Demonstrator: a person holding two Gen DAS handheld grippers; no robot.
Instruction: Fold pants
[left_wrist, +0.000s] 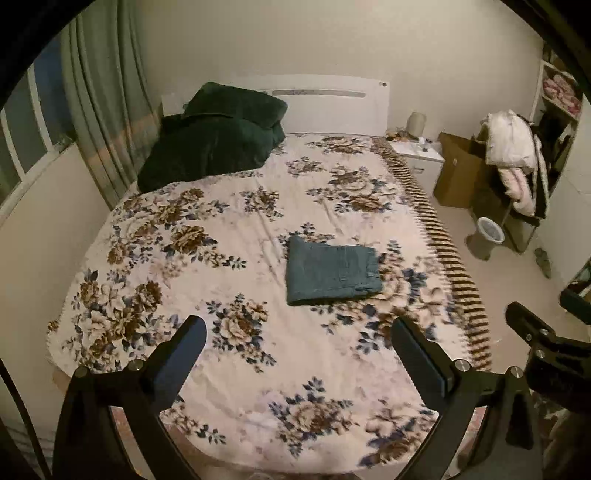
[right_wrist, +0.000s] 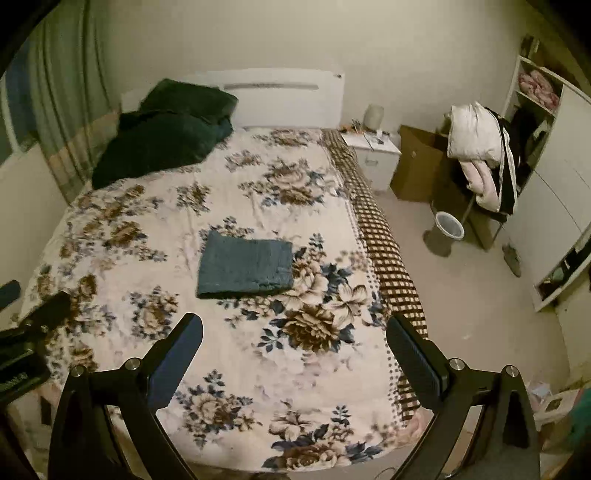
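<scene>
The blue denim pants (left_wrist: 332, 271) lie folded into a compact rectangle on the floral bedspread (left_wrist: 221, 229), right of the bed's middle. They also show in the right wrist view (right_wrist: 245, 267). My left gripper (left_wrist: 299, 332) is open and empty, held well above and short of the pants. My right gripper (right_wrist: 295, 328) is open and empty too, high over the bed's near end with the pants ahead and to its left. The right gripper's black body shows at the right edge of the left wrist view (left_wrist: 535, 332).
A dark green blanket and pillow (left_wrist: 214, 144) lie at the head of the bed. A white nightstand (left_wrist: 417, 155), a cardboard box (left_wrist: 458, 173), a chair piled with clothes (left_wrist: 513, 162) and a small bin (left_wrist: 489, 230) stand right of the bed. Curtains (left_wrist: 99, 110) hang at left.
</scene>
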